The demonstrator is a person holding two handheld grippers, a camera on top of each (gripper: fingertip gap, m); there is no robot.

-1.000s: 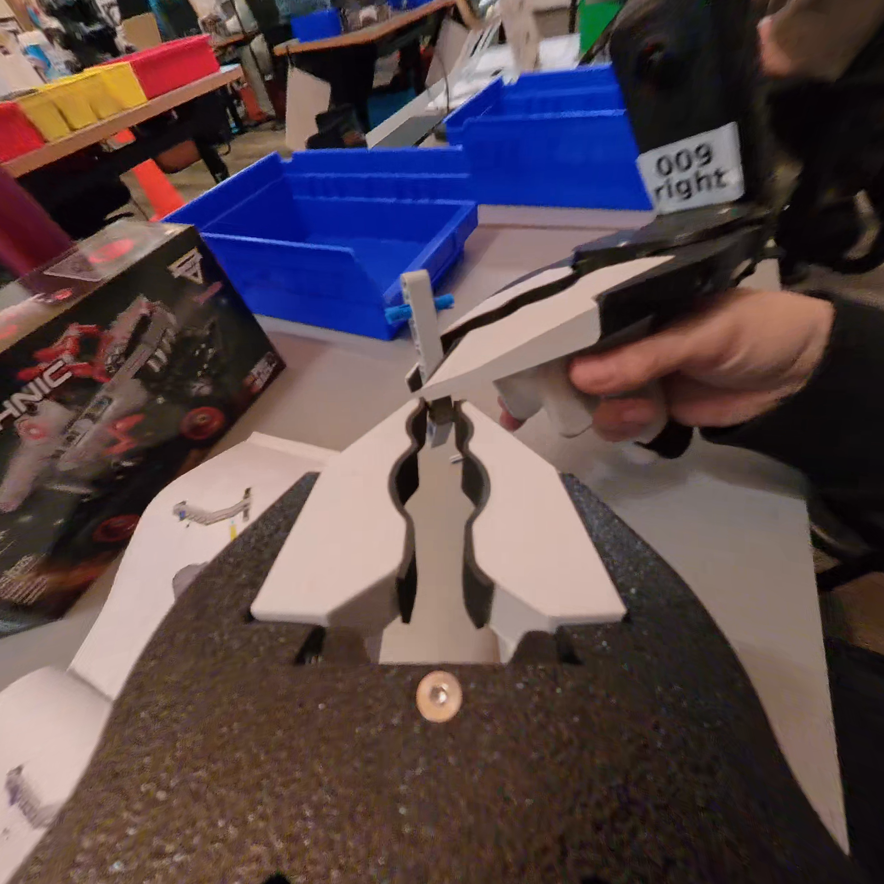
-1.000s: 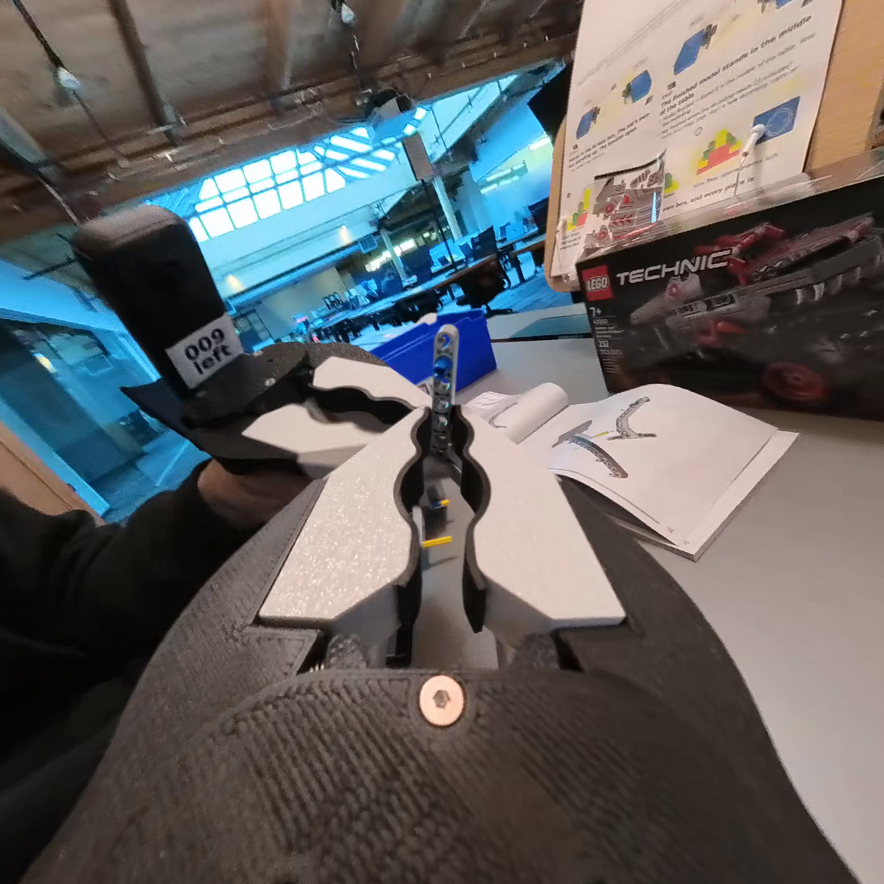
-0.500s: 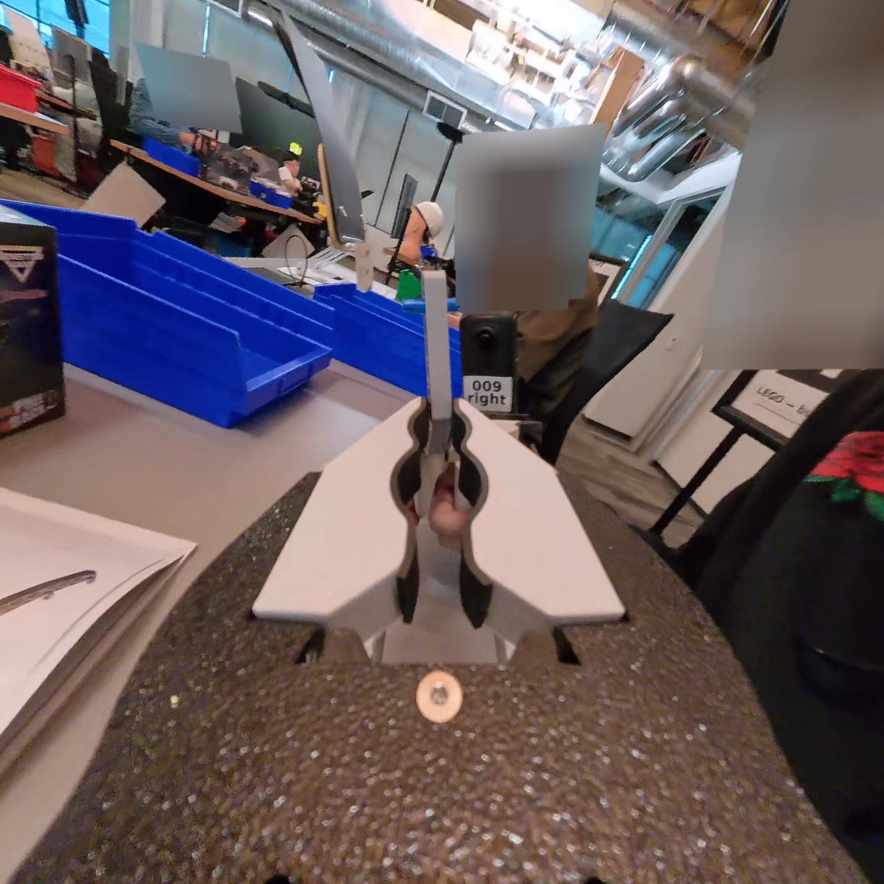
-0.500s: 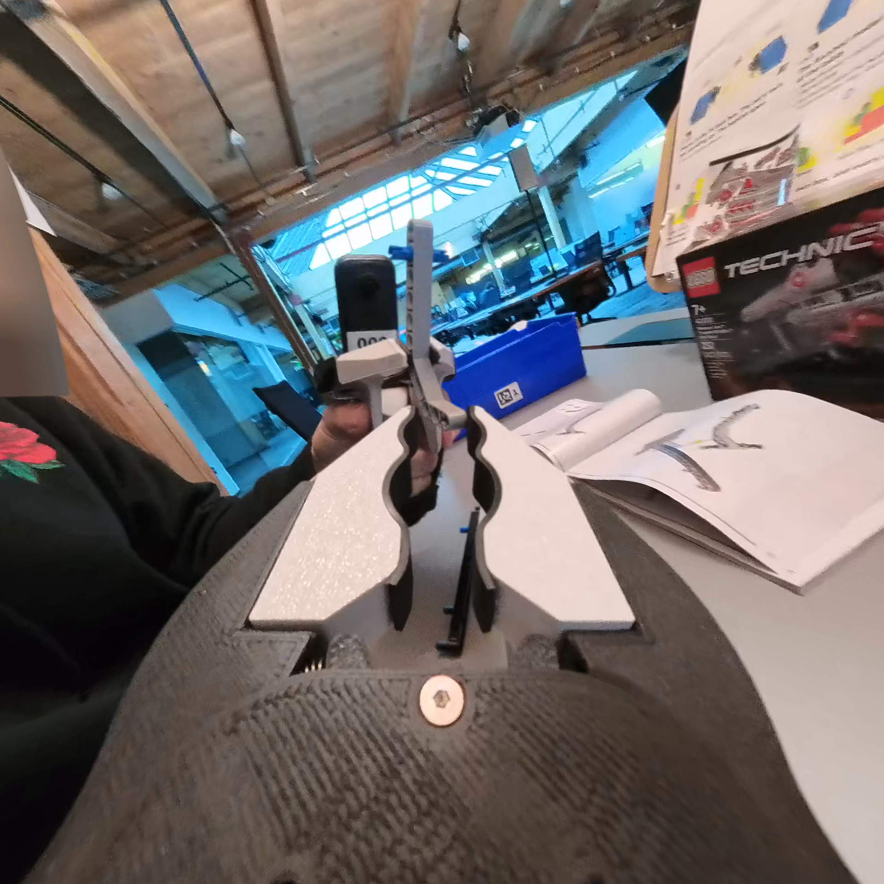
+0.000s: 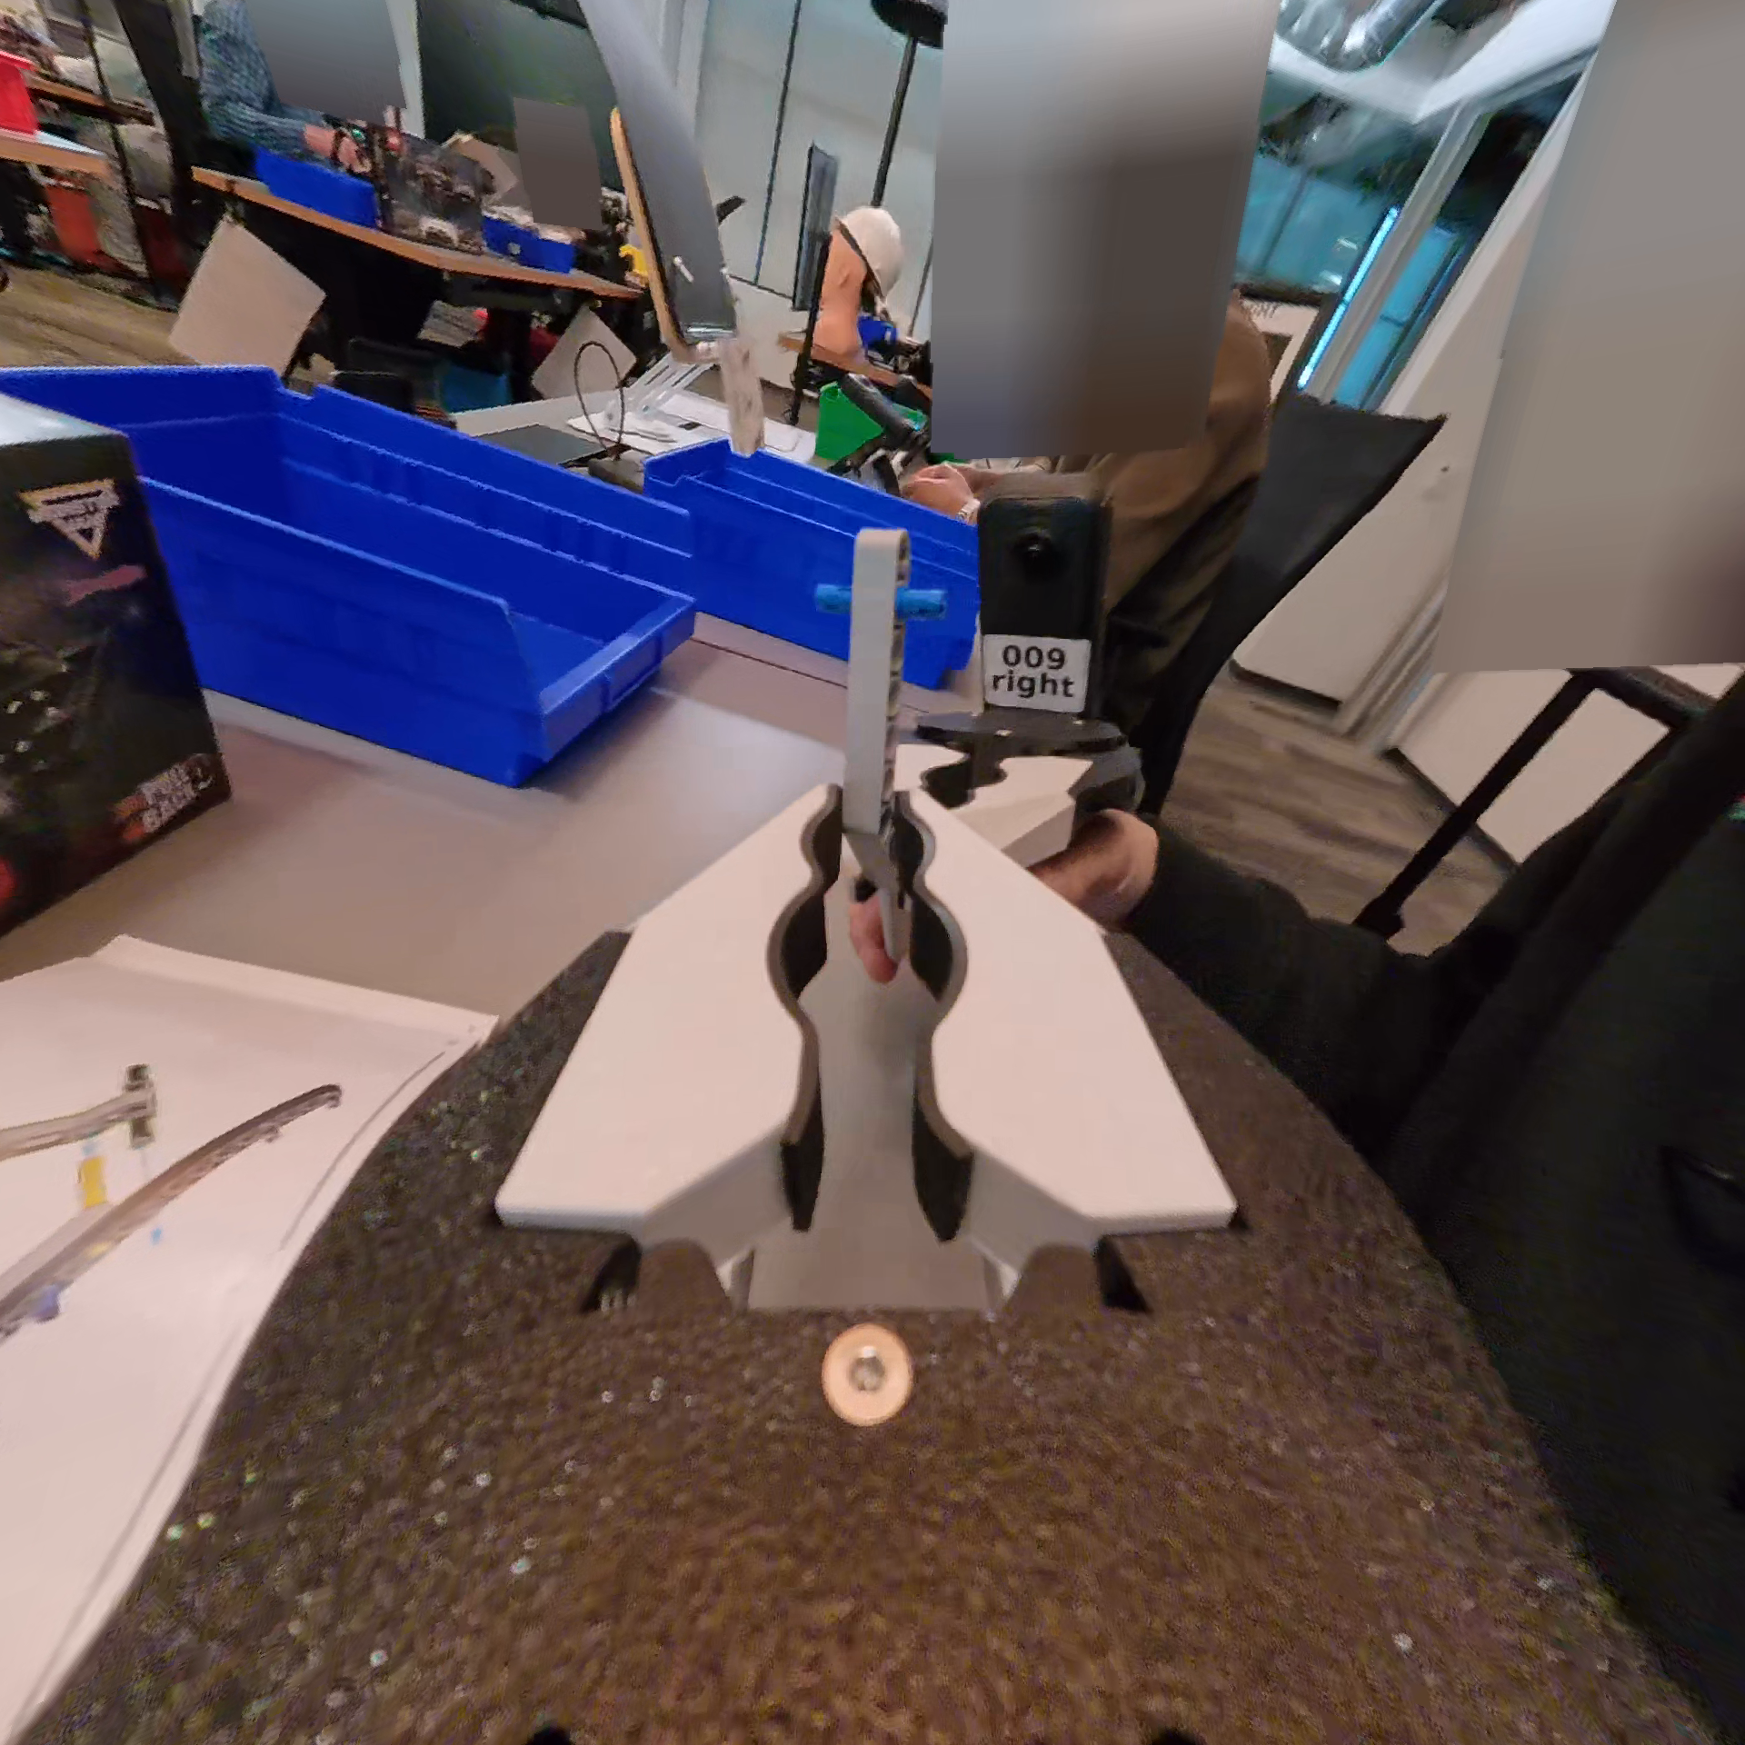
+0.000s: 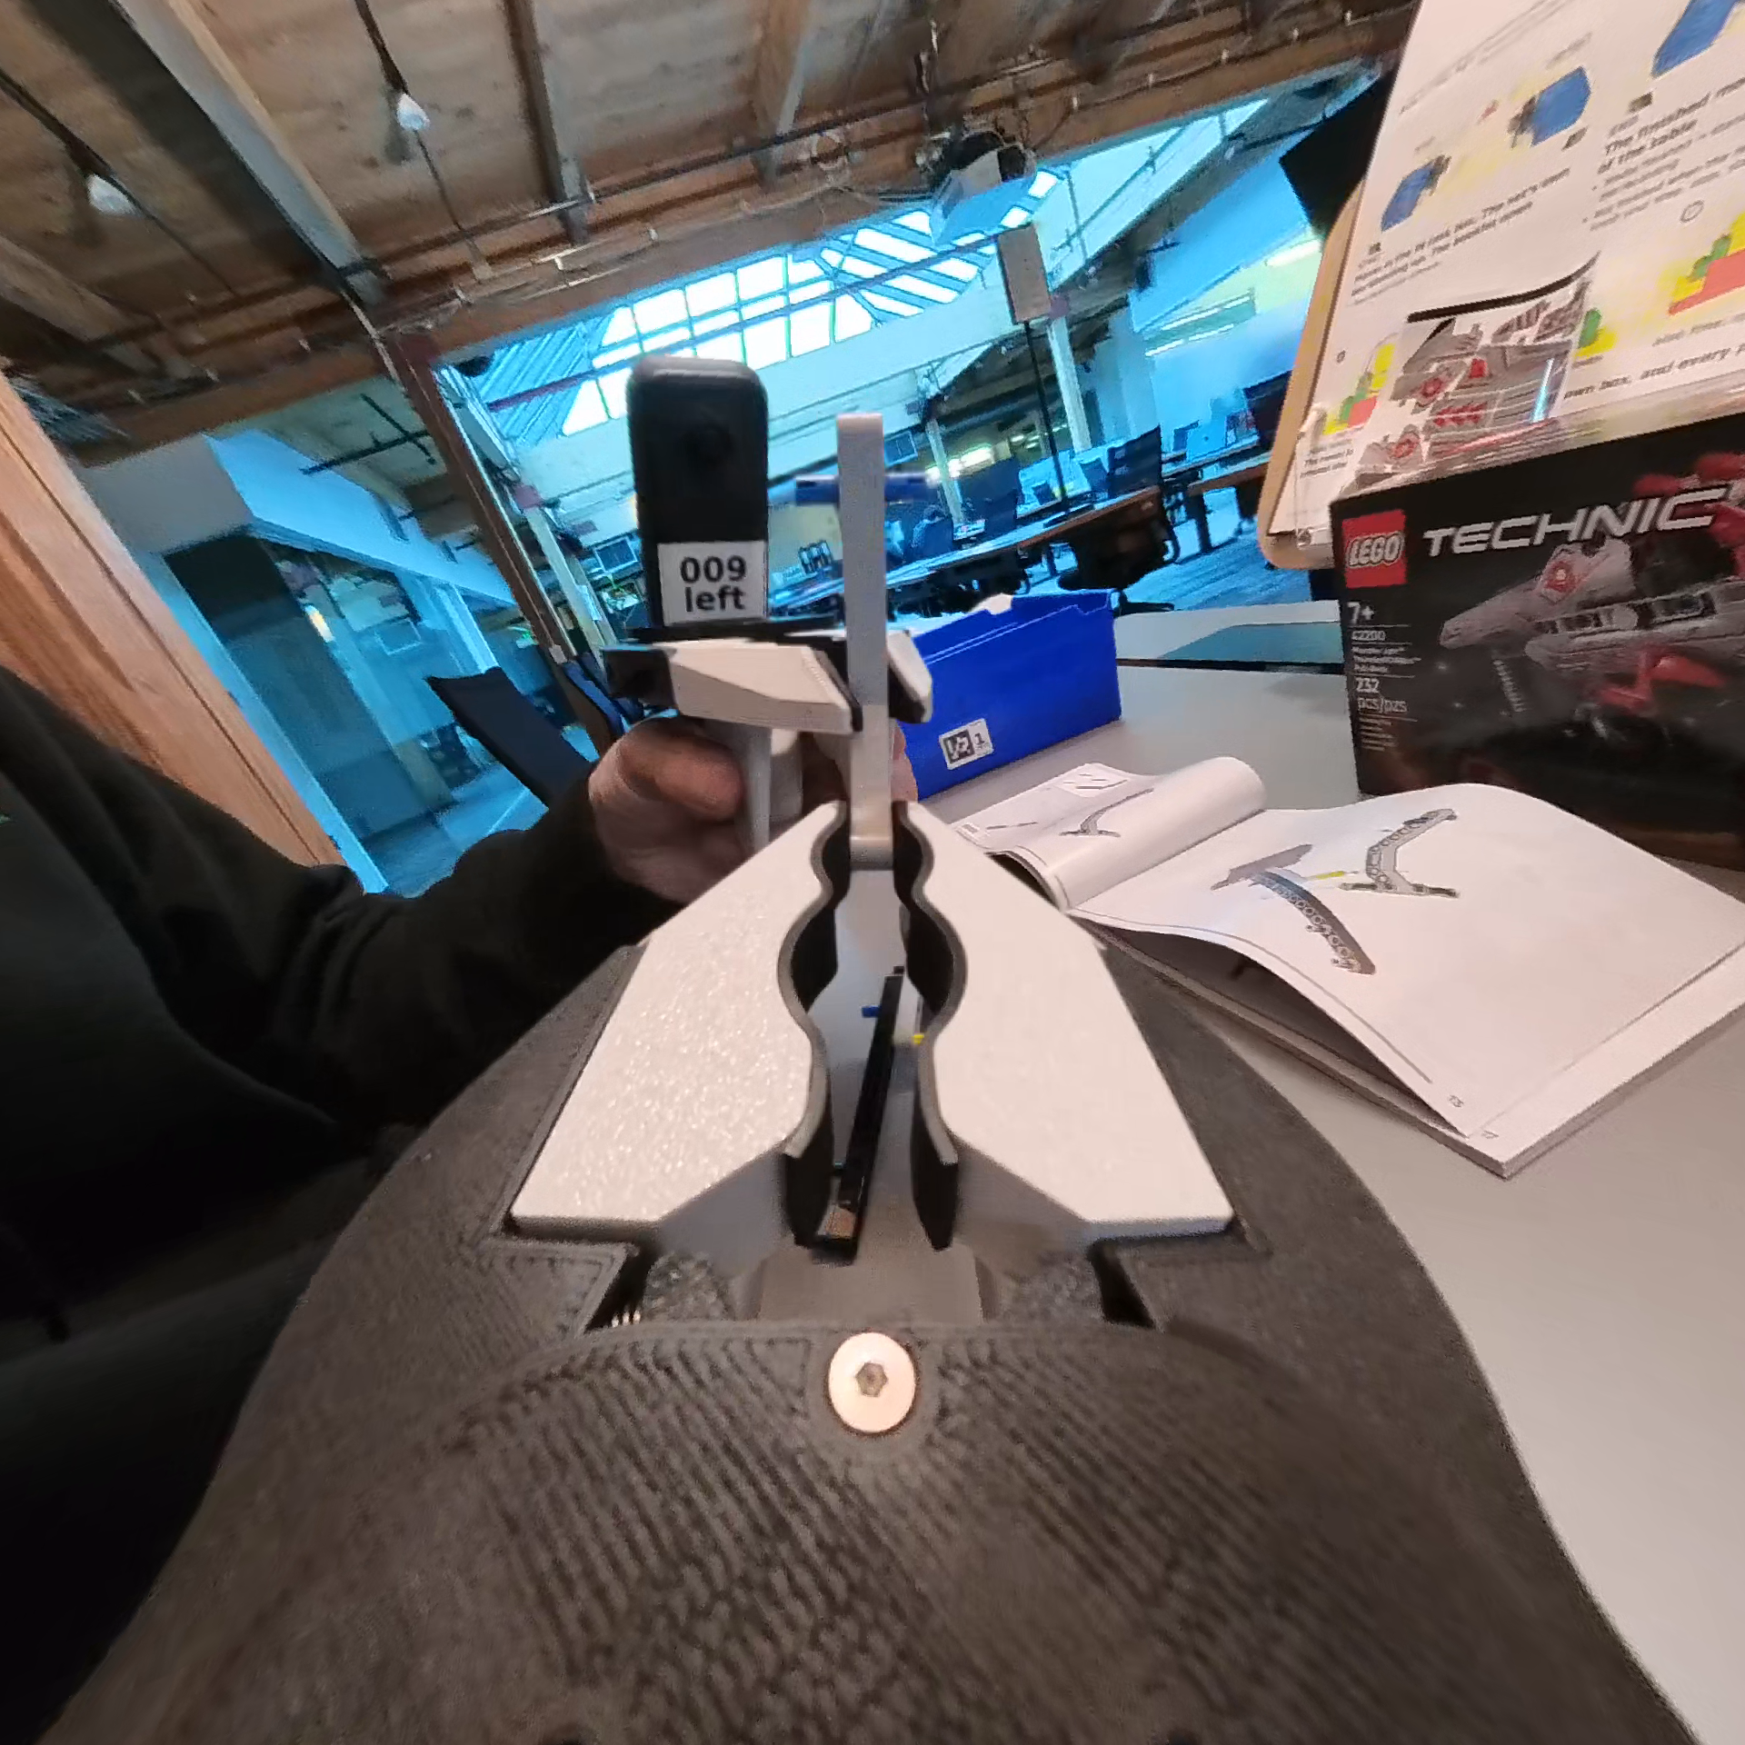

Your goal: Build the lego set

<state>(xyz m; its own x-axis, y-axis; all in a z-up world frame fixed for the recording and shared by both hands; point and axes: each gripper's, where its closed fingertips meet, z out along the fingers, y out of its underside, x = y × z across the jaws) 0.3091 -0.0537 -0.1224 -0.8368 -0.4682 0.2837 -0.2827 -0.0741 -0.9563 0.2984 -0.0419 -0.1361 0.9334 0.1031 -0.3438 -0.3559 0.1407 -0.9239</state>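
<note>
Behind, on the counter [image 5: 529, 850], lay the open manual [image 6: 1416, 944]. Left gripper [image 5: 873, 831] jaws pinched the beam [image 5: 876, 680] (blue pin [image 5: 831, 597] fitted); right gripper [image 6: 873, 850] jaws also closed on it. Most building remained.

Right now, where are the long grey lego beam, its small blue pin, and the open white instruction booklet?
long grey lego beam [image 5: 873, 680], left wrist view, mid-shaft
small blue pin [image 5: 833, 596], left wrist view, left end
open white instruction booklet [image 6: 1473, 954], right wrist view, right page

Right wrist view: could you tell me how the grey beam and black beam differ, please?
The grey beam stands upright at the jaw tips; the black beam lies lengthwise between the jaws. The grey beam carries a blue pin; the black beam looks thinner. Both are narrow.
</note>
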